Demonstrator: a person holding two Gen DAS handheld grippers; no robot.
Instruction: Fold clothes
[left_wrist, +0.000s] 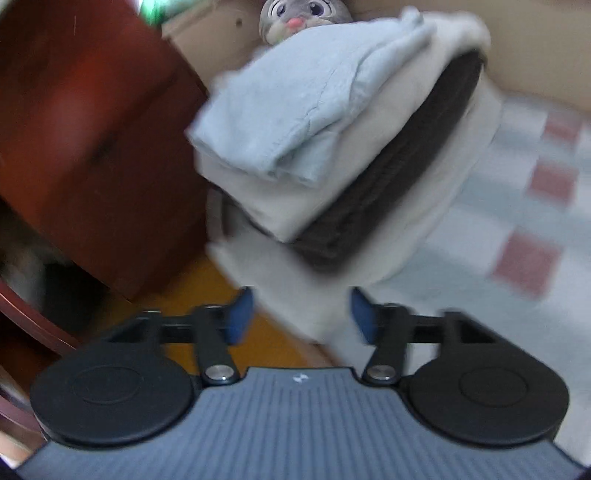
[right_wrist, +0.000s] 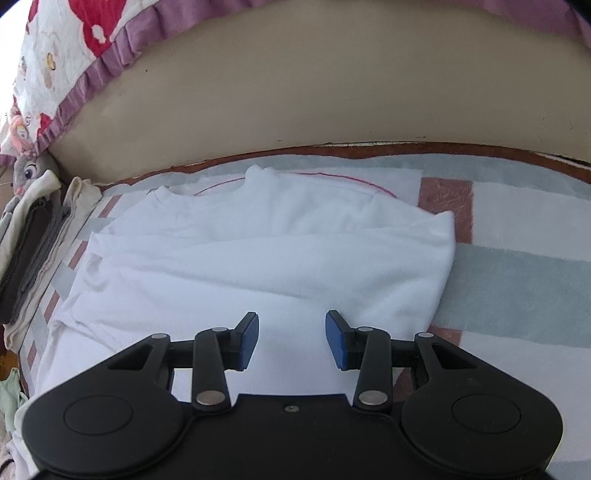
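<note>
Left tool (left_wrist: 302, 314): its blue pads are seen spread apart; a pale cloth edge lies between them, and because of blur it cannot be told whether either pad touches it.
Right tool (right_wrist: 291, 339): its blue pads are held apart above the white garment, with nothing pinched between them.
White garment (right_wrist: 266, 251): it is laid flat on the bed, partly folded, its collar turned toward the headboard edge and its near hem passing under the right tool.
Stack of folded clothes (left_wrist: 332, 155): it is piled at the left edge of the bed, close to the headboard corner; a light blue piece (left_wrist: 295, 107) is laid on top, cream layers are seen under it and a dark piece (left_wrist: 399, 184) is sandwiched among them. In the right wrist view the same stack is seen at the far left.
Bed (right_wrist: 517, 266): it is covered by a checked blanket of pale blue, white and pinkish red squares.
Headboard (right_wrist: 295, 92): a beige padded panel is seen along the far edge of the bed.
Plush toy (left_wrist: 303, 16): a grey rabbit-like toy is propped behind the stack, at the headboard corner.
Pillow (right_wrist: 74, 55): a patterned pillow with a purple frill is leaned on the headboard.
Wooden furniture (left_wrist: 92, 129): a reddish-brown piece is seen beside the left edge of the bed, blurred.
</note>
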